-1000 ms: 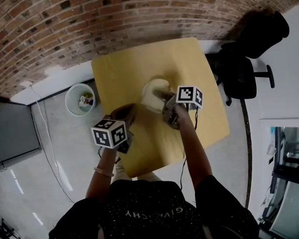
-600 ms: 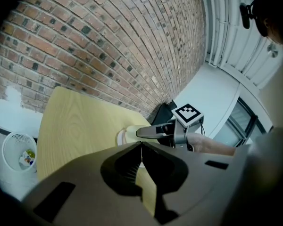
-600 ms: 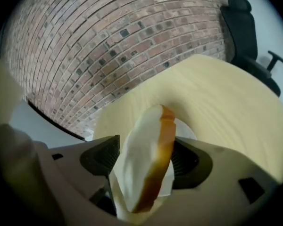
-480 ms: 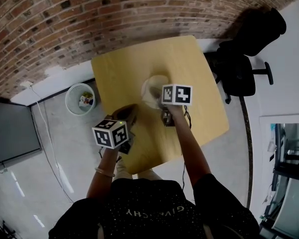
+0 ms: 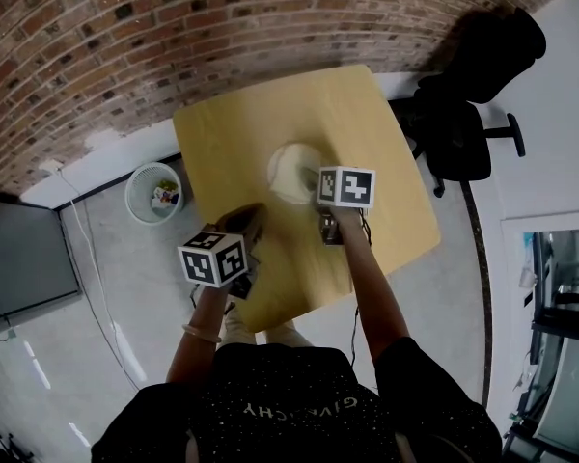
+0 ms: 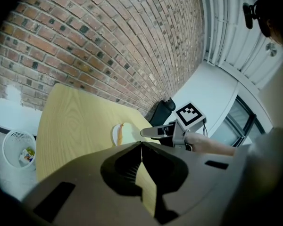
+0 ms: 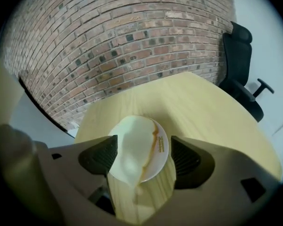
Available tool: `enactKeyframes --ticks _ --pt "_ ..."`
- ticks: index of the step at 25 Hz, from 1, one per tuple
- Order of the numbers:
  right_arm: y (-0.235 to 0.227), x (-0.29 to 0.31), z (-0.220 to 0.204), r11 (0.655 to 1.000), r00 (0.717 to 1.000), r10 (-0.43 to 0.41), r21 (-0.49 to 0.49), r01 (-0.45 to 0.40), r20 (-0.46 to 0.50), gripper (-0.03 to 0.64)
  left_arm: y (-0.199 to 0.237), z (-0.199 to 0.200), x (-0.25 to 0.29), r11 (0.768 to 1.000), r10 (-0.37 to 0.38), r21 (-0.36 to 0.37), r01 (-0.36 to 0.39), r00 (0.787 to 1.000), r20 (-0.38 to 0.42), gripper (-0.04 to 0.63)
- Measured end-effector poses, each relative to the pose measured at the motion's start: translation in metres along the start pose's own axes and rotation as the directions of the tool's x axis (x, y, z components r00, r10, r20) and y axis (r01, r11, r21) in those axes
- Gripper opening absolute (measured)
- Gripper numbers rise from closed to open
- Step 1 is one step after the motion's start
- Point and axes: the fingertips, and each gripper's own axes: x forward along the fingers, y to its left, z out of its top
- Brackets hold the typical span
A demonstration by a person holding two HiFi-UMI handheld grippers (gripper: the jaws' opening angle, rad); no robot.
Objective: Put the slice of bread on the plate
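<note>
1. We found the slice of bread (image 7: pixel 133 149) lying on the plate (image 7: pixel 162 150), which sat near the middle of the tabletop (image 7: pixel 203 102). Its near corner seemed to hang over the plate's rim.
2. The right hand-held gripper (image 7: pixel 144 155) hovered just above the plate, pointing steeply down. Its jaws were opening and already spread wide. The bread showed between them, but neither pad pressed on it, so we judged the slice free of any grip.
3. The left hand-held gripper (image 6: pixel 141 147) was by the tabletop's edge, well apart from the plate. Its jaw tips were closed together on nothing.
4. We judged the task all but done, since the bread rested on the plate. What was left, in our view, was to draw the right hand-held gripper clear without dragging the slice. The overhanging corner might also need a nudge inward.
</note>
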Motion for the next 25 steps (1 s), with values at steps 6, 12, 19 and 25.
enactKeyframes --ticks 6,12,19,25 --pt "0.010 -0.017 -0.004 0.993 0.991 0.109 0.043 -0.112 0.076 0.339 -0.013 0.002 0.007 1.000 -0.015 0.016 0.015 1.000 -0.008 0.011" --pt "0.060 -0.069 -0.003 0.838 0.842 0.483 0.151 -0.524 0.242 0.329 -0.027 0.013 0.012 0.999 -0.026 0.027 0.026 1.000 0.000 0.011" --pt "0.058 -0.131 0.013 0.539 0.628 0.543 0.343 -0.770 0.557 0.012 -0.044 0.028 0.008 0.998 -0.054 -0.015 0.054 0.998 0.030 0.011" --pt "0.064 -0.139 0.002 0.458 0.585 0.516 0.375 -0.806 0.626 0.012 -0.052 0.027 0.004 0.992 -0.096 -0.079 0.100 0.994 0.048 0.011"
